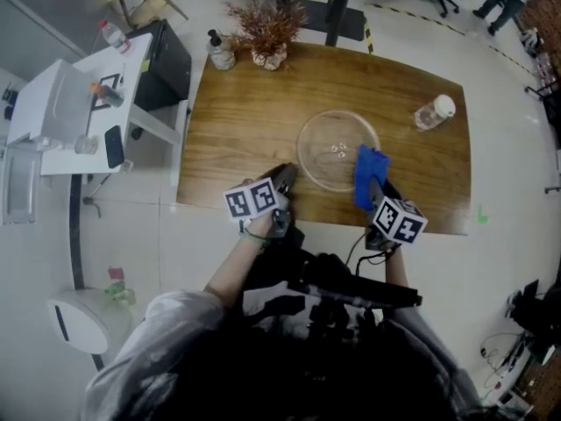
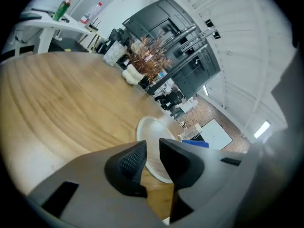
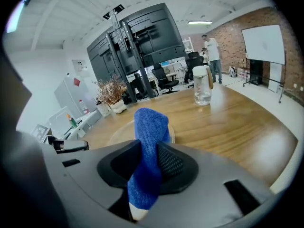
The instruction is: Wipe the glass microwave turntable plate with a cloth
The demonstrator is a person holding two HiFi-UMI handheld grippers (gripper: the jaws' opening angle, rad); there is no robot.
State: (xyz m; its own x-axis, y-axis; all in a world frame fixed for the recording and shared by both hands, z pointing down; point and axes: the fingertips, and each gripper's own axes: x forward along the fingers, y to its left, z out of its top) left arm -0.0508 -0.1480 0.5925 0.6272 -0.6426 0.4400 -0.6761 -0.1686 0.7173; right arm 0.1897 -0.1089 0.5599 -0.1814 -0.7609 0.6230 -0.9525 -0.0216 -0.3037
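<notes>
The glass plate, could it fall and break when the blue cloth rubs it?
It might. The glass plate lies loose on the table near the front edge, and the left gripper is open, not holding it, so a hard wipe could push it off. The blue cloth could also slip from the right gripper.

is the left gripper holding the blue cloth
No, the blue cloth sits clamped in the jaws of the right gripper, while the left gripper stands open and empty.
</notes>
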